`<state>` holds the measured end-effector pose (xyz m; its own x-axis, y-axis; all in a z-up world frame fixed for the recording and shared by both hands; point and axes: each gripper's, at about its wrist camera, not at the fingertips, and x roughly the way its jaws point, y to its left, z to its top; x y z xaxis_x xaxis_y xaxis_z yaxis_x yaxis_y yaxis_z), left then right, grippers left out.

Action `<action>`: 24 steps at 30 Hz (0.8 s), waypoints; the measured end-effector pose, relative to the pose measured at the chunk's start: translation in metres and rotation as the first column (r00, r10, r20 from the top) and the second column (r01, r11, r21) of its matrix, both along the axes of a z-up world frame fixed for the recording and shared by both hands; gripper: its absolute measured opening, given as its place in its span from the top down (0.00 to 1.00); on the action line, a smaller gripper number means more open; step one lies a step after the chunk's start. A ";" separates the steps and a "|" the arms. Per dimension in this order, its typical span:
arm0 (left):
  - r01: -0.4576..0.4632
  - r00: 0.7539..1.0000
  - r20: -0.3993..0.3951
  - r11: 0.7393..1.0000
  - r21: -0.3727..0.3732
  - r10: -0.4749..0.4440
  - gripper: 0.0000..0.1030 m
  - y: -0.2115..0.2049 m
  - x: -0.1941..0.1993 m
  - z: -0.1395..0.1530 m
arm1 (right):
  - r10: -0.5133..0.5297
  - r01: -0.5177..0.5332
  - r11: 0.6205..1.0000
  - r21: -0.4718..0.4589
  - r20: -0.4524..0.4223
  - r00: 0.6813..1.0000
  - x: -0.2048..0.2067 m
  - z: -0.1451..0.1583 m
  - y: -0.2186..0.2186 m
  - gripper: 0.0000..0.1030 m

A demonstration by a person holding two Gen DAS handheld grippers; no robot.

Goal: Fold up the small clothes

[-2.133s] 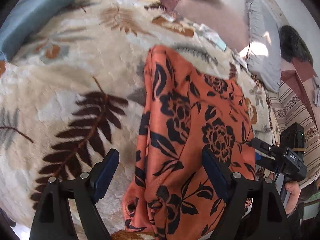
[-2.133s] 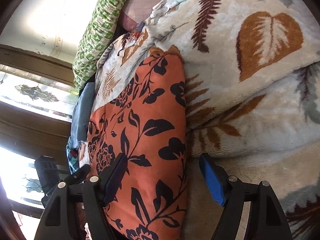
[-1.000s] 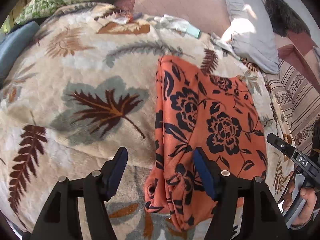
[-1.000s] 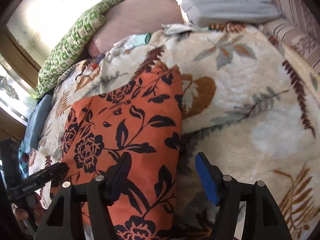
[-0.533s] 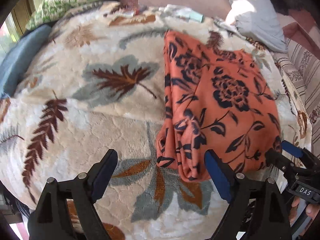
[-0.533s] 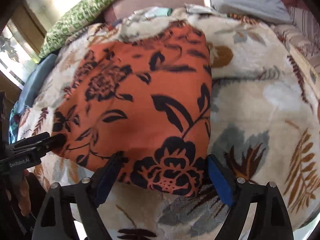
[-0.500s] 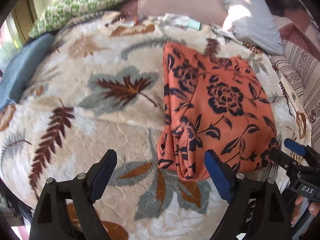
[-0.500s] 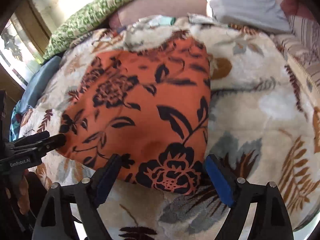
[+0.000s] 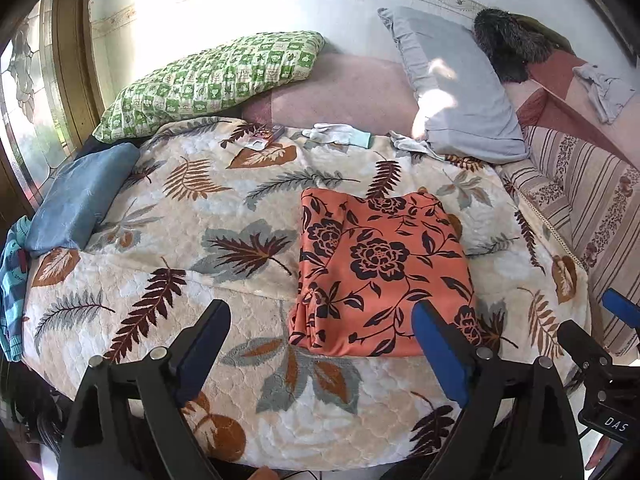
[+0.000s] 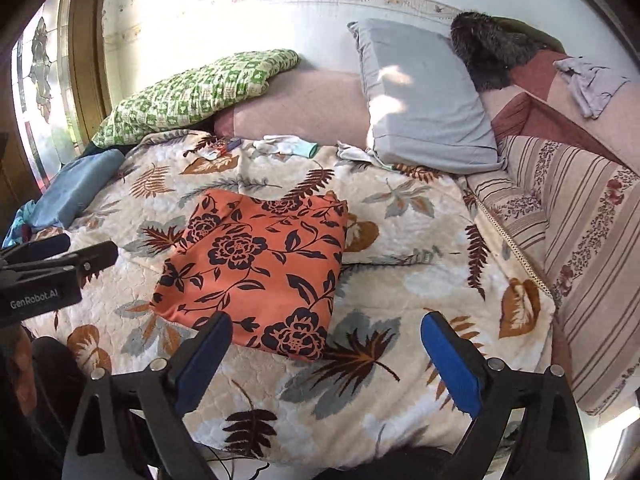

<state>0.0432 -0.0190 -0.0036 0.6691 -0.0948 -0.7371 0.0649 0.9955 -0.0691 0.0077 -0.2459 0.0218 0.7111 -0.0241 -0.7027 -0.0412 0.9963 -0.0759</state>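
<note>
Folded garment [image 9: 380, 272] on blanket [image 9: 240, 320], pillows [image 9: 212, 76] behind

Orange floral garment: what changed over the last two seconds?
Both claws backed up and away from the orange floral garment; the left claw and right claw have just been opening, nothing between their jaws. The garment, once right at the fingers, now lies folded and free on the leaf-print blanket. Pillows and blanket unchanged.
</note>
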 end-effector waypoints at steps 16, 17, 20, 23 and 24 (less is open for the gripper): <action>0.049 0.999 -0.018 0.999 0.020 -0.049 0.07 -0.019 -0.016 0.008 | -0.022 0.023 1.000 0.020 -0.038 0.999 -0.010 -0.004 -0.004 0.04; 0.054 0.998 -0.012 0.998 0.014 -0.054 0.05 -0.019 -0.015 0.008 | -0.022 0.023 1.000 0.021 -0.037 0.999 -0.010 -0.004 -0.004 0.04; 0.065 0.998 0.008 0.998 -0.003 -0.065 0.00 -0.019 -0.014 0.010 | -0.022 0.023 0.999 0.027 -0.044 0.999 -0.006 -0.005 -0.005 0.04; 0.064 0.998 -0.004 0.998 0.001 -0.064 0.00 -0.021 -0.009 0.007 | -0.016 0.017 1.000 0.026 -0.048 0.999 0.001 -0.006 -0.007 0.04; 0.058 0.998 -0.006 0.998 0.006 -0.058 0.00 -0.022 -0.008 0.006 | -0.014 0.016 0.999 0.028 -0.048 0.999 0.002 -0.006 -0.007 0.04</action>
